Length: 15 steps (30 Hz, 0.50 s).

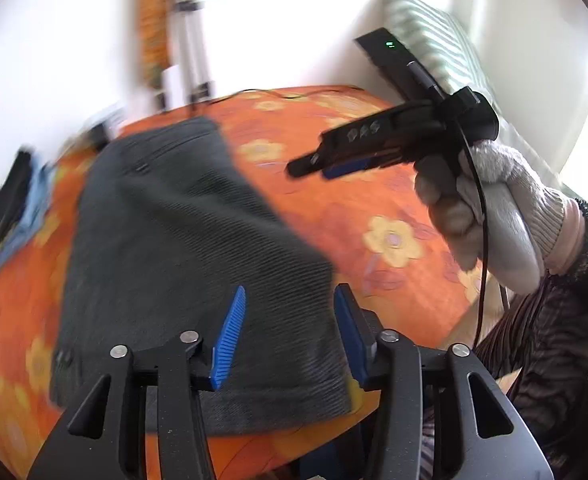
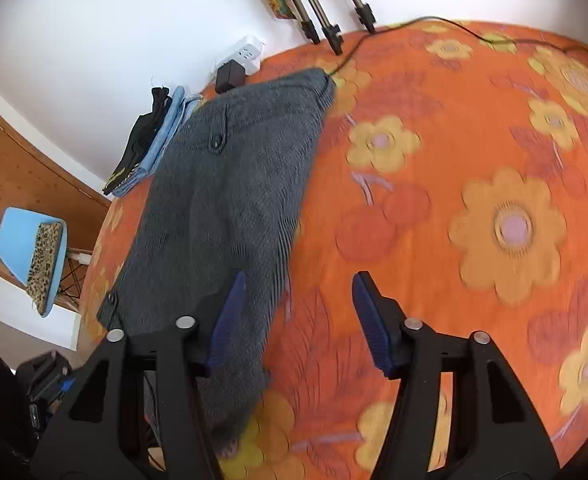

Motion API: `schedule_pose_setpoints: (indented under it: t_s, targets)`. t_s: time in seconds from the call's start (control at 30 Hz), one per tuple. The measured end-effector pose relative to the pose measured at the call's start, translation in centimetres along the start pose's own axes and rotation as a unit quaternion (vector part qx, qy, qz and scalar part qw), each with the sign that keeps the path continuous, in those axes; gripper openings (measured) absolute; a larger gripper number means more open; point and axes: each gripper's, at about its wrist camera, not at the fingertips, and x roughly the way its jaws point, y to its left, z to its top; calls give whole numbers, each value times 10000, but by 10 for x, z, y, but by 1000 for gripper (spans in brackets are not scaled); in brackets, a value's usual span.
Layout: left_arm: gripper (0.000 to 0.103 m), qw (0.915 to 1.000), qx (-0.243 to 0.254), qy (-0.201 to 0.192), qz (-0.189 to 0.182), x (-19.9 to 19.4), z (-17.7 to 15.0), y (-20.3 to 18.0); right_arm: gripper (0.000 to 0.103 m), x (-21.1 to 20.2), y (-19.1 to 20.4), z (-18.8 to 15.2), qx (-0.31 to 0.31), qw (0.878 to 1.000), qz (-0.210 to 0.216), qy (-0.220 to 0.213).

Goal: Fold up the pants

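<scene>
Pants [image 1: 182,240] lie folded lengthwise on the orange flowered bedspread [image 1: 374,208], near its left side. Both tongs are apart and empty: my left gripper [image 1: 290,336] over the near end, my right gripper [image 2: 298,320] beside the long edge. I'd pinch both near corners squarely, then lift evenly.

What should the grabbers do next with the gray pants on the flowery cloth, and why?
Probably lower the left gripper and pinch the near edge of the pants. Both grippers are open and hold nothing, the pants lie flat on the orange cloth, and that edge sits right under the left gripper's fingers. The right gripper hangs mostly over bare cloth beside the pants.
</scene>
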Motion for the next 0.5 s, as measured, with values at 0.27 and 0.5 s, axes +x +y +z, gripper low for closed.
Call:
schedule_pose_setpoints:
  t_s: [0.27,0.5]
  targets:
    - [18,9958,611,491,467,60,8,-20,56,-14,-34,-50,189,9998,-38,108]
    - [3,9981,-25,353,514,55,10,8,56,-12,-38,-63,42,9997,117,202]
